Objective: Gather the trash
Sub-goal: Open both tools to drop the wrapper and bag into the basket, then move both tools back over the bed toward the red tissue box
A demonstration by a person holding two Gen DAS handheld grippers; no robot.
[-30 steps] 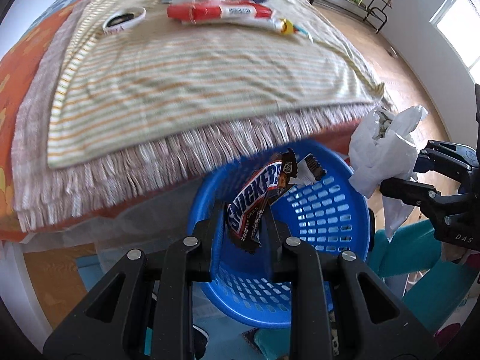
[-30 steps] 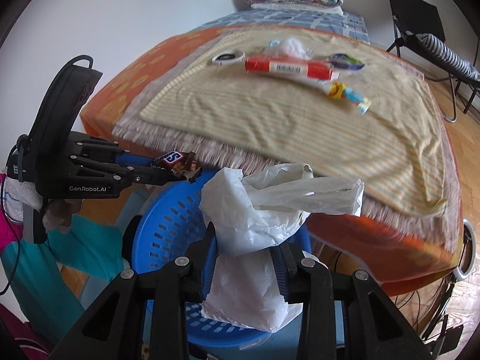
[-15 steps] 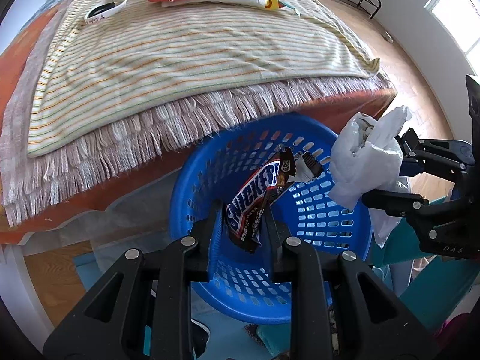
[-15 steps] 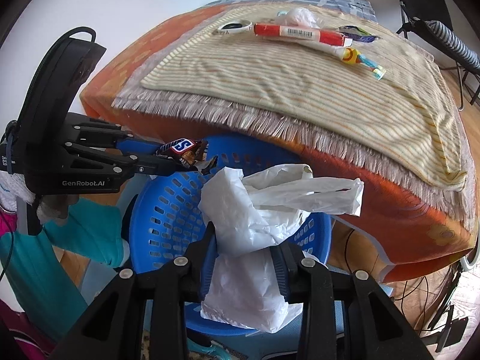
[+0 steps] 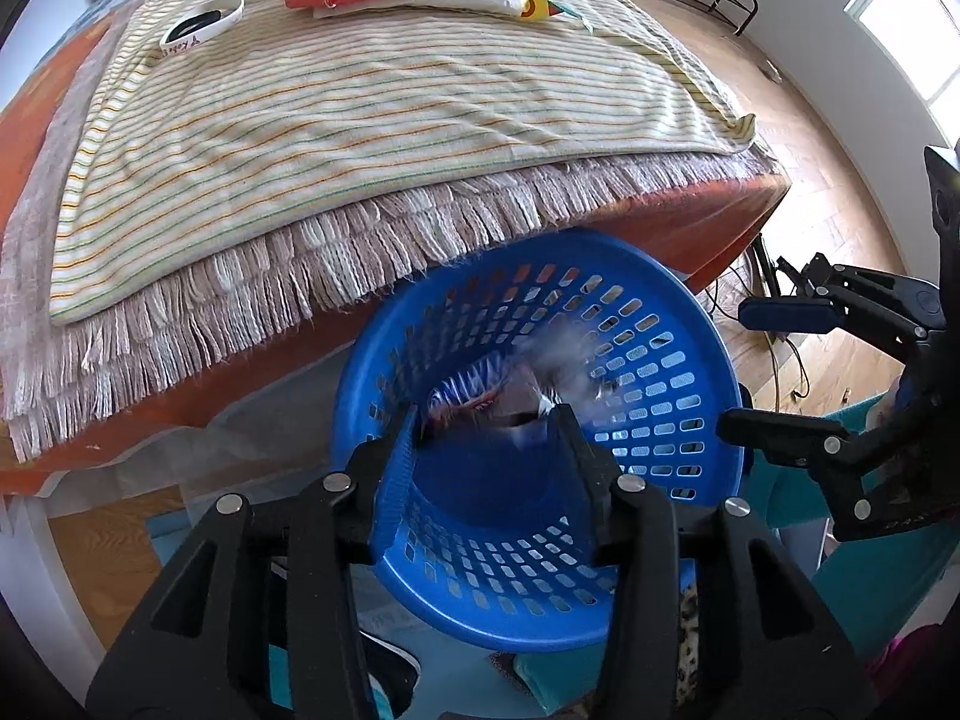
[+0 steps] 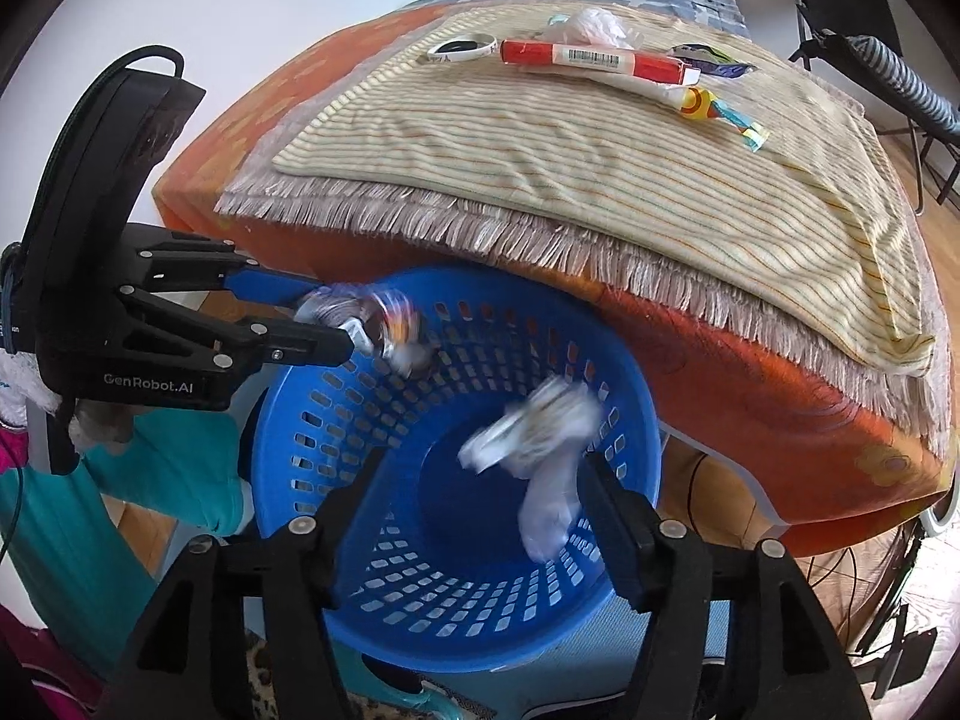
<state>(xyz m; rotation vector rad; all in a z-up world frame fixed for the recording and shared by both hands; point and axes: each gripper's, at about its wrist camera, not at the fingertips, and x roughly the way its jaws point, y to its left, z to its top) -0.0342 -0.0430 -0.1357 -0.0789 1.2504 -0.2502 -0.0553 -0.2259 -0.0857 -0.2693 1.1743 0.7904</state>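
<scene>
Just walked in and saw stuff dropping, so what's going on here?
A person holds two grippers over a blue basket beside the bed. The left gripper and right gripper have their jaws opening. A candy wrapper and a white plastic bag, both blurred, are dropping into the basket. More trash, such as a red box, lies on the striped blanket.

Blue basket (image 6: pixel 624 420) mouth is wide open from above; the bed's fringed blanket edge (image 6: pixel 540 234) overhangs its far rim, crowding that side.
</scene>
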